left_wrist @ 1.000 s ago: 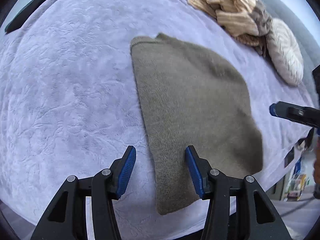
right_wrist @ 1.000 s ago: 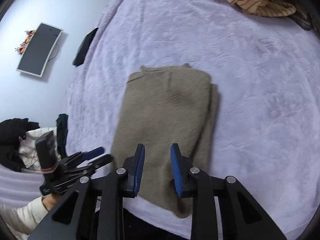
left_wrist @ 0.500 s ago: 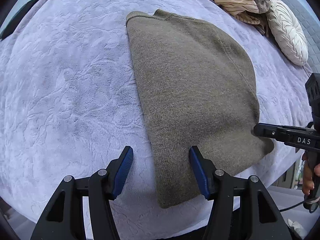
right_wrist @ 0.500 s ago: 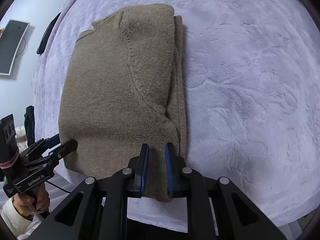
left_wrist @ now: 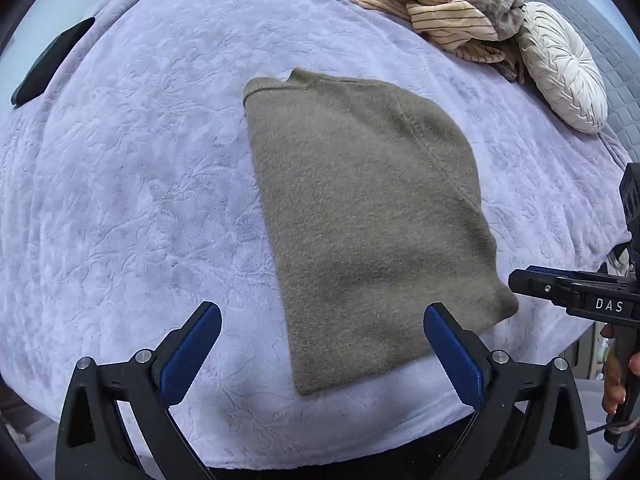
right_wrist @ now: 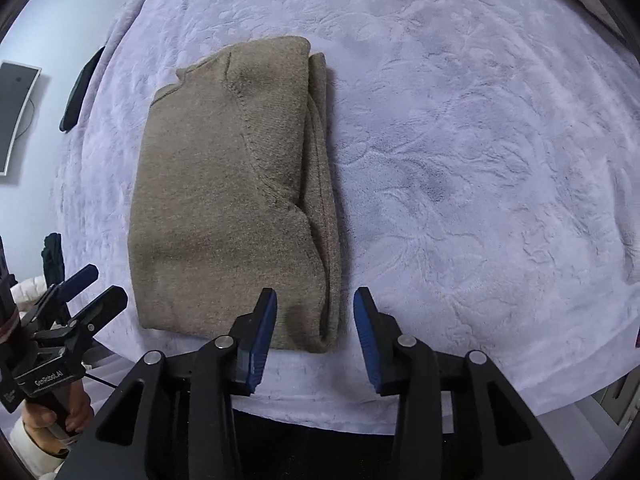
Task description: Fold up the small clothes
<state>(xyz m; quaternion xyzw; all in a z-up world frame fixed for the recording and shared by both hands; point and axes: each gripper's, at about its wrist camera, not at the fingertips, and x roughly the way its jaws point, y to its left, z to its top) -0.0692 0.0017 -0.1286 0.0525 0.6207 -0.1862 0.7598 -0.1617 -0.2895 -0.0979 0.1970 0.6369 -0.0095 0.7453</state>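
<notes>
Grippers first: your left gripper hangs low over the near edge of the bed, jaws spread wide and holding nothing, its blue pads straddling the near left corner of the folded olive-brown sweater without touching it. Your right gripper is also released, jaws parted on either side of the sweater's near right corner, where the folded layers stack up along the right edge; whether the pads touch the knit you cannot tell. From the left wrist view your right gripper comes in level from the right, its tip just beside the sweater's near right corner, and its side reads "DAS". From the right wrist view your left hand grips the handle of the other tool, whose body is marked "GenRobot.AI". The sweater lies flat in the middle of the lilac bed cover, neckline pointing away from you. At the far end lie a heap of striped clothes and a round cream cushion.
</notes>
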